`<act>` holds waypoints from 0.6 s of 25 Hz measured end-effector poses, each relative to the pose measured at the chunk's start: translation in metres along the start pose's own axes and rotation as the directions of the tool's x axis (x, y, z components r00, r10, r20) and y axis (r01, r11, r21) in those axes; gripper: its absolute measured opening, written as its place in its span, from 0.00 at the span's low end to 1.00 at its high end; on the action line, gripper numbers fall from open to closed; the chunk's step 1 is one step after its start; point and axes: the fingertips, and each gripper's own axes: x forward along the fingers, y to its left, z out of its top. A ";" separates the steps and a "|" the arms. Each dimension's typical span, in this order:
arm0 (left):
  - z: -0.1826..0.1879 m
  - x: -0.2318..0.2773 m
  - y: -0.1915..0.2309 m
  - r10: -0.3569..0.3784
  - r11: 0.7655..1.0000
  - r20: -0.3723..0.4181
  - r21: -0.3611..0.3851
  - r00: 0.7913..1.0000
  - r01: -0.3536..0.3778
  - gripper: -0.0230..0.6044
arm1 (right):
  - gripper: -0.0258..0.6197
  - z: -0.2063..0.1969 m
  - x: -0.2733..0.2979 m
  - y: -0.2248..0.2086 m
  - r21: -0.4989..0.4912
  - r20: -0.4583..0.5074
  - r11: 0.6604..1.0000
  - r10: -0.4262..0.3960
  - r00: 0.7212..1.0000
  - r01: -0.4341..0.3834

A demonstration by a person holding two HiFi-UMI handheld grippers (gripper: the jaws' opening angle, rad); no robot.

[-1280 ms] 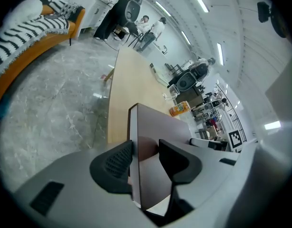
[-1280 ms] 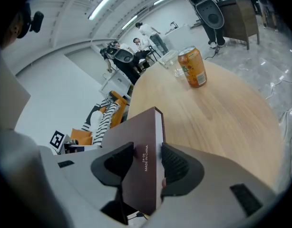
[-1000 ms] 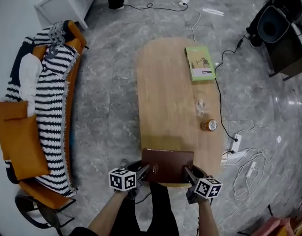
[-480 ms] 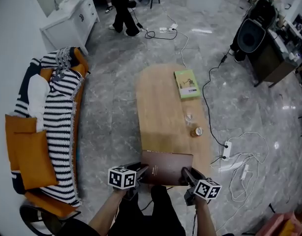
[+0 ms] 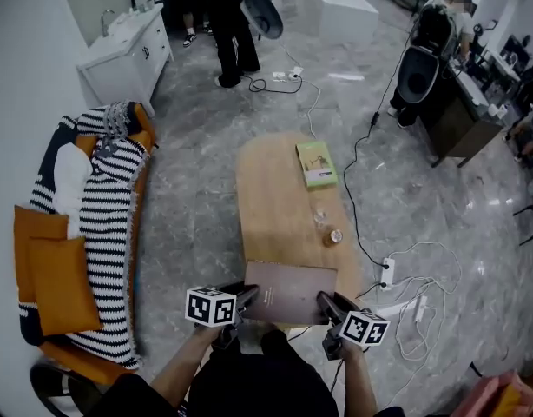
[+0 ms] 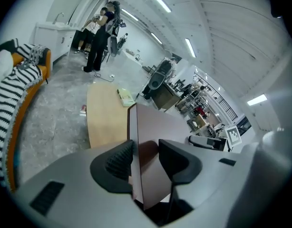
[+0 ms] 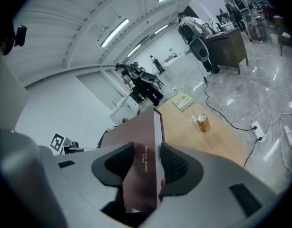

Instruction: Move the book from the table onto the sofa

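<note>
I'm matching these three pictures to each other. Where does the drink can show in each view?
Head view: can on the table, near its right edge, just right of centre.
Left gripper view: not in it; the held brown book covers that side.
Right gripper view: can right of centre, on the table.
Shared landmark: green book at the table's far end.

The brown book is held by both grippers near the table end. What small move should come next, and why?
Probably carry the book sideways to the person's left. The left gripper and right gripper each clamp one edge, it appears lifted off the table, and the striped sofa stands there.
</note>
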 end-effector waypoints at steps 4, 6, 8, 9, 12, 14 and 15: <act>0.006 0.001 -0.008 0.000 1.000 0.026 0.009 1.000 -0.001 0.33 | 0.34 0.007 -0.007 -0.002 -0.004 0.014 1.000 0.012 1.000 -0.012; 0.006 0.002 -0.010 0.003 1.000 0.039 -0.002 0.999 -0.003 0.33 | 0.34 0.012 -0.007 -0.002 -0.020 0.013 0.999 0.026 1.000 -0.025; 0.004 0.003 -0.012 0.013 1.000 0.061 -0.026 0.998 -0.011 0.33 | 0.34 0.015 -0.006 -0.004 -0.038 0.001 0.998 0.045 0.999 -0.045; 0.003 0.004 -0.013 0.019 0.999 0.074 -0.039 0.997 -0.016 0.33 | 0.34 0.016 -0.005 -0.005 -0.045 -0.006 0.998 0.053 0.999 -0.053; -0.003 0.004 -0.013 0.036 0.997 0.097 -0.066 0.995 -0.030 0.33 | 0.34 0.016 -0.003 -0.009 -0.059 -0.027 0.996 0.066 0.997 -0.068; -0.007 0.000 -0.008 0.054 0.995 0.114 -0.090 0.992 -0.044 0.33 | 0.34 0.015 0.003 -0.005 -0.073 -0.053 0.993 0.084 0.995 -0.088; -0.010 -0.004 -0.005 0.068 0.993 0.125 -0.106 0.990 -0.055 0.33 | 0.34 0.015 0.008 -0.001 -0.083 -0.072 0.991 0.097 0.993 -0.103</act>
